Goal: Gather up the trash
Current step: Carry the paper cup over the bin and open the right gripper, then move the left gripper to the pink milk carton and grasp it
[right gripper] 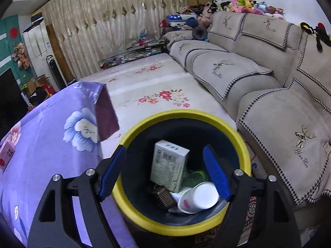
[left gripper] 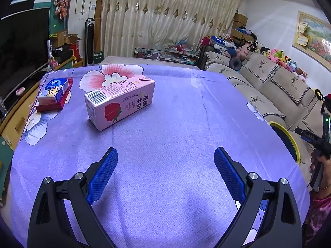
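The strawberry milk carton [left gripper: 120, 101] lies on its side on the purple-clothed worktop [left gripper: 175, 124], the biggest piece left out; it is probably light, stiff card with slick faces, best pinched across its two long flat sides. Beyond the carton, toward the worktop's far corner, a small tissue pack [left gripper: 54, 90] sits on a red box [left gripper: 52, 103], soft and easily squashed. Left tool [left gripper: 165, 173] stands spread and empty short of the carton, while the right tool [right gripper: 165, 173], likewise spread and empty, hangs over the yellow-rimmed bin [right gripper: 132, 212] off the carton's far side, with a white box [right gripper: 168, 165] and paper cup [right gripper: 198, 198] inside

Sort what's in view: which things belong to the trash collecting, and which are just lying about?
Job:
- pink milk carton on the table
- tissue pack on a red box
- yellow-rimmed bin holding a pale carton and paper cup

Lying about:
- sofa
- plush toys
- curtain
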Tool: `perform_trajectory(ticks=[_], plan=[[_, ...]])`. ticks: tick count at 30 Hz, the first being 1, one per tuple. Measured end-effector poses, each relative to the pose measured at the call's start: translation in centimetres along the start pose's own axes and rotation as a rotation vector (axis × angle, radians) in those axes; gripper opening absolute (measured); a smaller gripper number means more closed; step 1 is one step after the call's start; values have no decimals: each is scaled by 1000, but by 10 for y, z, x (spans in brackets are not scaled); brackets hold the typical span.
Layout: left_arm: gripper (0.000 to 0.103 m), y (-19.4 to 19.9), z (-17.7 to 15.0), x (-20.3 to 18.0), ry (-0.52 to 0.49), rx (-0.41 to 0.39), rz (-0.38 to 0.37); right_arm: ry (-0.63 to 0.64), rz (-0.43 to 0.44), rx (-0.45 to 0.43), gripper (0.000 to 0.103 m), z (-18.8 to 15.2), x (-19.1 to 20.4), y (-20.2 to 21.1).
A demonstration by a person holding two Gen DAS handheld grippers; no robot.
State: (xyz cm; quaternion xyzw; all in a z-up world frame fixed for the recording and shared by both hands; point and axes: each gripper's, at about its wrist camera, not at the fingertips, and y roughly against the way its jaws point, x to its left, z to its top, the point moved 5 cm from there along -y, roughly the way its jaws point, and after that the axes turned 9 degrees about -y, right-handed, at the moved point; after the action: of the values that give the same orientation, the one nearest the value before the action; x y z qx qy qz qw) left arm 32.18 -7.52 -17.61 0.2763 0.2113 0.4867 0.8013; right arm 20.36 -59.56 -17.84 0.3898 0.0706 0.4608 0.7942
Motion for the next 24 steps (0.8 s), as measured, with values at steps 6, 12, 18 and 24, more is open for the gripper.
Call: perform_trajectory(ticks=[6, 12, 18, 24], plan=[[93, 7, 22, 11, -26, 17, 20, 23, 42, 5, 73, -4, 14, 5], [93, -1, 61, 23, -146, 25, 49, 19, 61, 10, 73, -5, 18, 5], [93, -43, 89, 45, -238, 86, 41, 27, 55, 19, 73, -5, 18, 4], [93, -83, 94, 59, -304, 167, 13, 29, 37, 17, 73, -1, 16, 5]])
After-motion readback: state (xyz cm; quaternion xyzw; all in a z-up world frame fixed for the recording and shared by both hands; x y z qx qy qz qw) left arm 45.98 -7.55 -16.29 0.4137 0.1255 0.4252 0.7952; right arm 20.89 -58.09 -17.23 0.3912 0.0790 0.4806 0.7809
